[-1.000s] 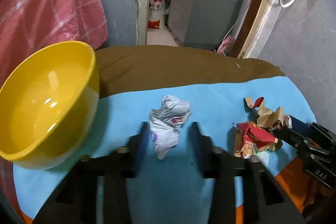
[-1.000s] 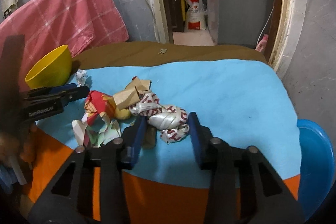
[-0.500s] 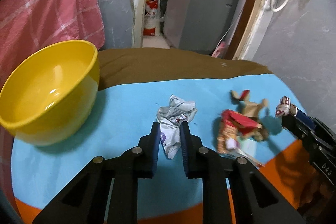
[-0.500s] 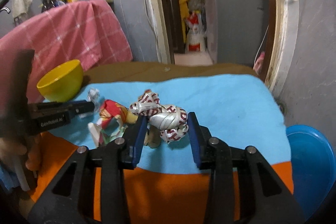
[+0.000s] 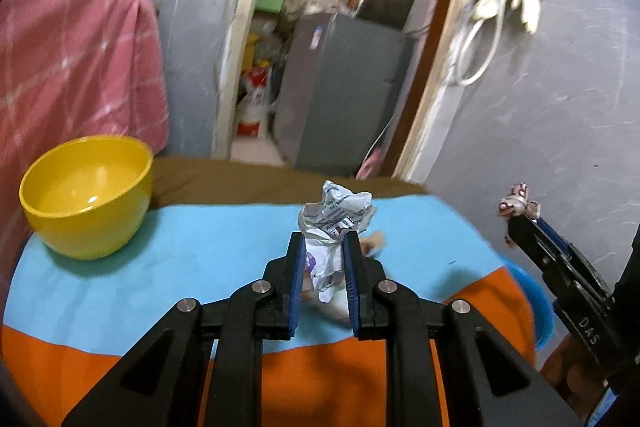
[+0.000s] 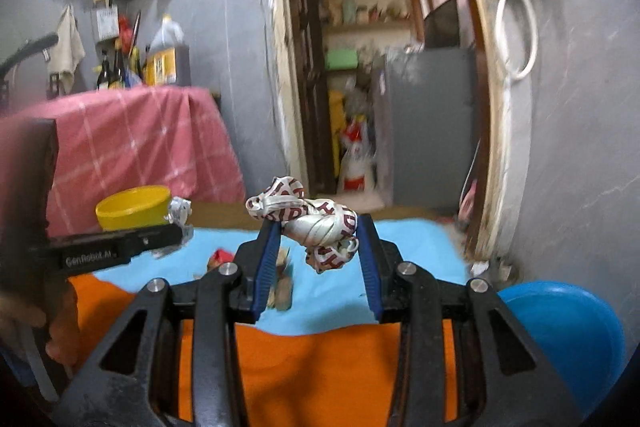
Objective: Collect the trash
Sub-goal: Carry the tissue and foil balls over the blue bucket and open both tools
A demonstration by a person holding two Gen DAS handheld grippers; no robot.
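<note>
My left gripper [image 5: 323, 247] is shut on a crumpled white printed wrapper [image 5: 334, 223] and holds it above the blue cloth [image 5: 200, 247]. In the right wrist view my right gripper [image 6: 318, 225] is shut on a crumpled silver wrapper with red letters [image 6: 316, 223], also lifted off the table. That right gripper [image 5: 520, 217] shows at the right edge of the left wrist view, and the left gripper [image 6: 176, 231] shows at the left of the right wrist view. More red and brown wrappers [image 6: 218, 257] lie on the blue cloth below, partly hidden by the fingers.
A yellow bowl [image 5: 86, 195] stands at the table's far left. A blue tub [image 6: 560, 323] sits low beside the table on the right. An orange cloth [image 6: 320, 367] covers the near edge. A pink checked cloth [image 6: 140, 147] hangs behind, with a doorway and grey fridge [image 5: 340, 95] beyond.
Both grippers closed on their wrappers and lifted them off the blue cloth, tilting upward. The bowl and the remaining wrappers now sit lower and farther off in both views.
</note>
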